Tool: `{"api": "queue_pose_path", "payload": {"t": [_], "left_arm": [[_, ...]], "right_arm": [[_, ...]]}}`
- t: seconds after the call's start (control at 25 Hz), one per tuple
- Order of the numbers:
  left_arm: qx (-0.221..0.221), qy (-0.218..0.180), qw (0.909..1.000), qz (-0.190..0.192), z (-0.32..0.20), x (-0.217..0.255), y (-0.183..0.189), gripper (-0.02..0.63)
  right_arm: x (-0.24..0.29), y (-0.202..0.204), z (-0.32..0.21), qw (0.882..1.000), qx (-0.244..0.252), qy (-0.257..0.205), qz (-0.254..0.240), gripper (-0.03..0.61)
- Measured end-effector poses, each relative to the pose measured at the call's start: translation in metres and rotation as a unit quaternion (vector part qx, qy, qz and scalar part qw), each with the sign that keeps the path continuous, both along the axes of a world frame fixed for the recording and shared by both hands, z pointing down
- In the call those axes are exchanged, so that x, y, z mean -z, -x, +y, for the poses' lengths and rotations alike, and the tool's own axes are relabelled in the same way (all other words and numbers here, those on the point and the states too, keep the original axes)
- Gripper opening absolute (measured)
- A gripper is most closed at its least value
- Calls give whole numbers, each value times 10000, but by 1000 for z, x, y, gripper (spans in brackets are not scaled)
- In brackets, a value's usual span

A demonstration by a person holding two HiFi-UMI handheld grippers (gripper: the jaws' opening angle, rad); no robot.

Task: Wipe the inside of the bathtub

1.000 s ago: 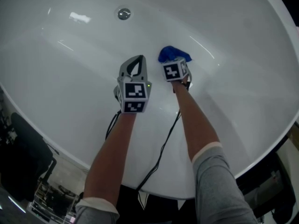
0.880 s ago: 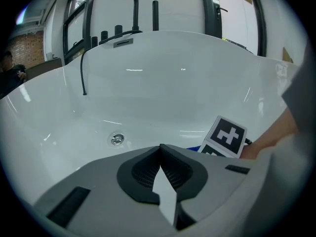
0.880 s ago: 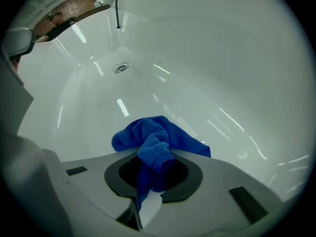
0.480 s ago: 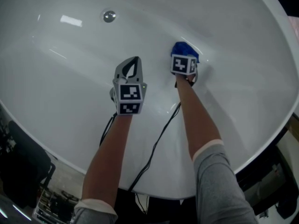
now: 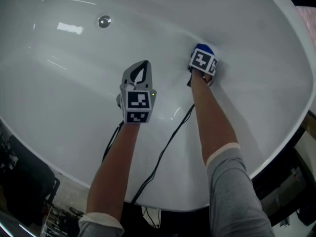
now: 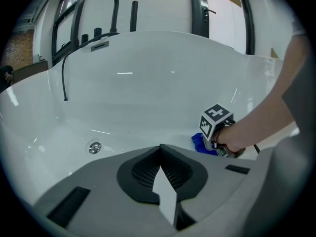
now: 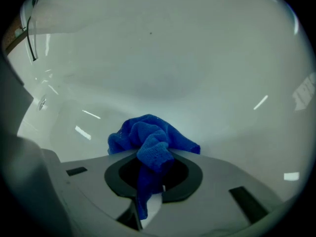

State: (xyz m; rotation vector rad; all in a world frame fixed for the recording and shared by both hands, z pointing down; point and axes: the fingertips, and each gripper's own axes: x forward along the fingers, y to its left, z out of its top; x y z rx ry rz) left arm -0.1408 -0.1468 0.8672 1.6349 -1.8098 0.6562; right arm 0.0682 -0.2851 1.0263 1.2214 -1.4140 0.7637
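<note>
A white bathtub (image 5: pixel 59 117) fills the head view, its round drain (image 5: pixel 104 20) at the upper left. My right gripper (image 5: pixel 203 53) is shut on a blue cloth (image 7: pixel 150 142) and presses it against the tub's inner wall at the right. A bit of the blue cloth (image 5: pixel 205 48) shows just beyond the marker cube. My left gripper (image 5: pixel 139 73) hovers over the tub floor near the middle, shut, with nothing in it. In the left gripper view the blue cloth (image 6: pixel 202 143) shows under the right hand.
A black cable (image 5: pixel 163 152) runs from the grippers back over the near tub rim. Dark tap fittings (image 6: pixel 98 31) stand on the far rim in the left gripper view. Dark objects lie on the floor outside the tub at the lower left and right.
My right gripper has slid the blue cloth to the right and farther up the tub wall. The left gripper has stayed roughly in place.
</note>
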Motion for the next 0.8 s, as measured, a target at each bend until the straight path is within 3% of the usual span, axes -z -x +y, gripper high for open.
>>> {"api": "queue_pose_path", "payload": {"t": [0.24, 0.48, 0.8], "left_arm": [[-349, -139, 9988, 305, -18, 14, -35, 5], [-544, -236, 9971, 469, -30, 41, -68, 5], [-644, -432, 9960, 454, -41, 79, -72, 5]], "right_arm": [[22, -19, -17, 9986, -441, -232, 187, 62], [47, -36, -28, 9939, -1085, -181, 80, 61], [95, -50, -44, 9865, -1548, -535, 30, 61]]}}
